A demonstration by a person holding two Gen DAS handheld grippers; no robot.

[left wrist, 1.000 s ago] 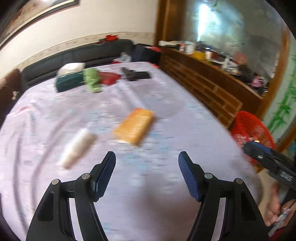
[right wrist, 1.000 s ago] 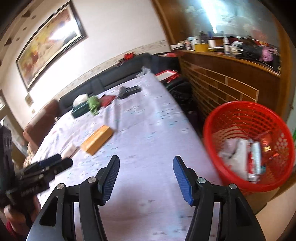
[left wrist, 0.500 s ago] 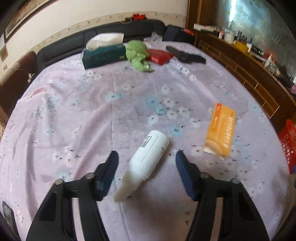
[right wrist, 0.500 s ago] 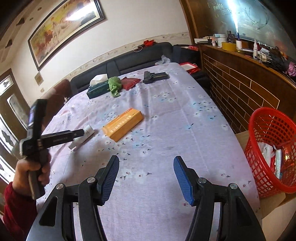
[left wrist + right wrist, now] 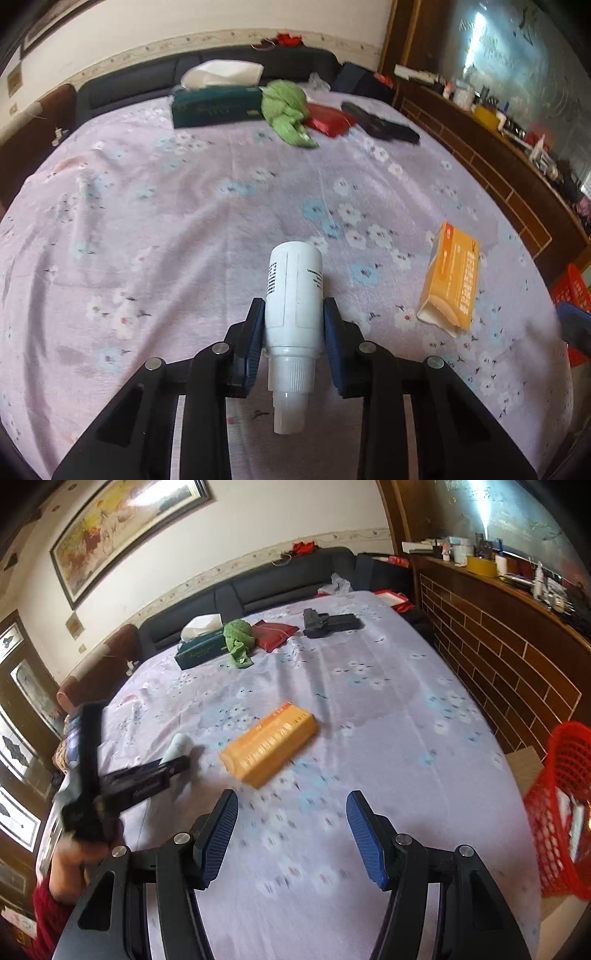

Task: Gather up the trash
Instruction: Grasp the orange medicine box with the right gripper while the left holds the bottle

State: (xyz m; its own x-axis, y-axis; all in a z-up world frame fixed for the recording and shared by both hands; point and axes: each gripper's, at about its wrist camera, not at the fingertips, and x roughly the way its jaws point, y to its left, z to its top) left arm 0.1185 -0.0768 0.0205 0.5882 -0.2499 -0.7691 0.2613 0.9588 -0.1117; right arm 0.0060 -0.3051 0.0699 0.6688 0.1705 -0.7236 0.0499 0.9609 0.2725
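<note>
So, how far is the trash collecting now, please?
Done: the red basket beside the table already holds some wrappers. In hand: the left gripper is closing around the white bottle, which lies on the tablecloth. Left: the orange box lies untouched ahead of the right gripper, which is open and empty.

- White plastic bottle [image 5: 294, 291]: lying flat on floral cloth, cap end nearest cam.
- Orange carton [image 5: 451, 275]: flat, one end open, to bottle's right.
- Red mesh basket [image 5: 561, 812]: off table edge, holding wrappers.
</note>
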